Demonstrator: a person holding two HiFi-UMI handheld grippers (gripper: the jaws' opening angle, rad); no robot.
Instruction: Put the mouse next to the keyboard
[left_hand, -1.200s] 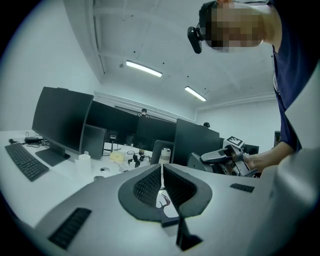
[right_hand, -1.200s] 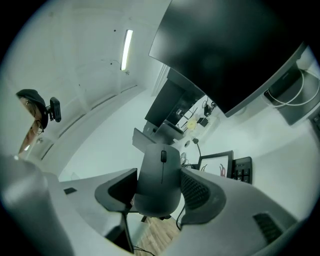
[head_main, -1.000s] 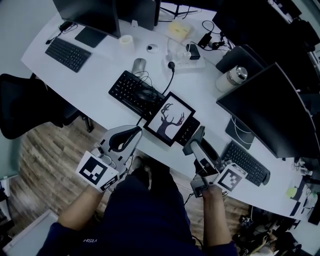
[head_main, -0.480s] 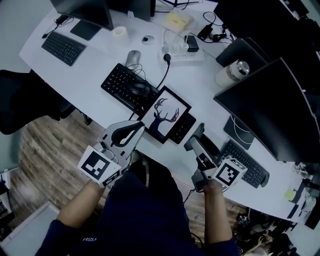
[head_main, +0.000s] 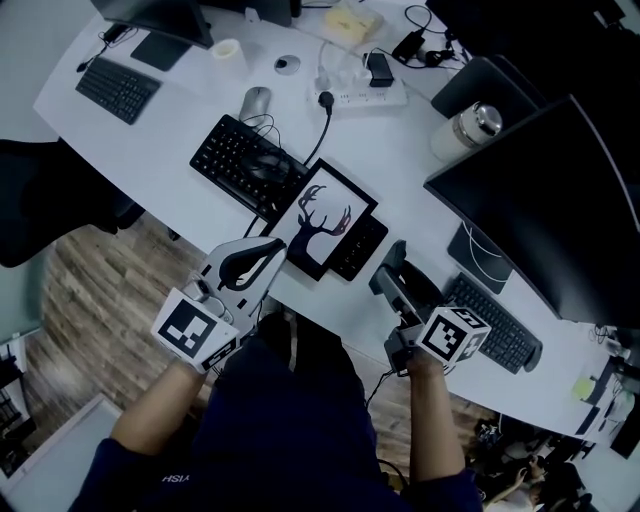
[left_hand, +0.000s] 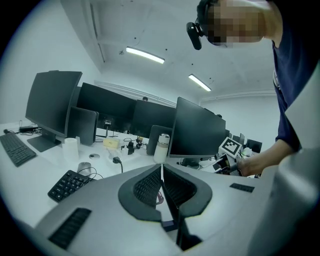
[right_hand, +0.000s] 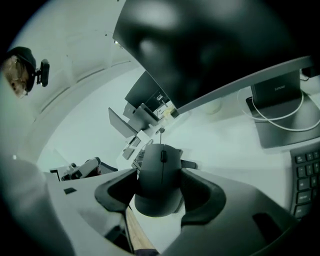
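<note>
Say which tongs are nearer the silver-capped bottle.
Right. Right tongs, gripping a mouse, hover at the desk edge short of the bottle; left tongs sit farther off, across the deer tablet.

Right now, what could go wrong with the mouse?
1. The right gripper pinches the rounded mouse by its sides near the edge of the desk, with floor showing below. If the mouse slips, it may fall.
2. The middle keyboard is crowded: a tablet lies on it and cables cross it. Setting the mouse down there could bump them.
</note>
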